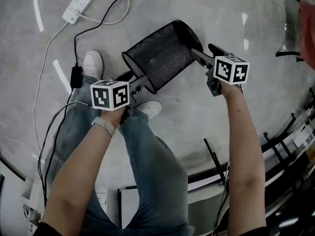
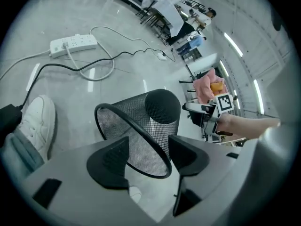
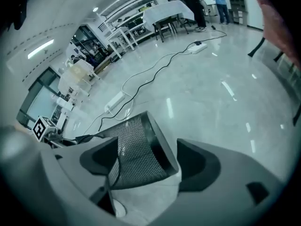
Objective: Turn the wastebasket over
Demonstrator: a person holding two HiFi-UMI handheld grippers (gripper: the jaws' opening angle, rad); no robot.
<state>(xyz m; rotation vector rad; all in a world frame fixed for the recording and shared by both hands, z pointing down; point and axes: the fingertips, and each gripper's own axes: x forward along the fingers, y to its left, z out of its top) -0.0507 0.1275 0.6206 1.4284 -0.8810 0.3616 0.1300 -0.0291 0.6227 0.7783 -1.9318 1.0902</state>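
A black mesh wastebasket lies on its side on the grey floor, its open mouth toward my left gripper and its solid base toward my right. My left gripper is at the rim. In the left gripper view the thin rim runs between the wide-apart jaws with neither pad pressing on it. My right gripper is at the base end. In the right gripper view the basket's base edge sits between the spread jaws, which stand open.
A white power strip and black cables lie on the floor at the upper left. The person's white shoes stand just left of and below the basket. Chair or table legs are at the right edge.
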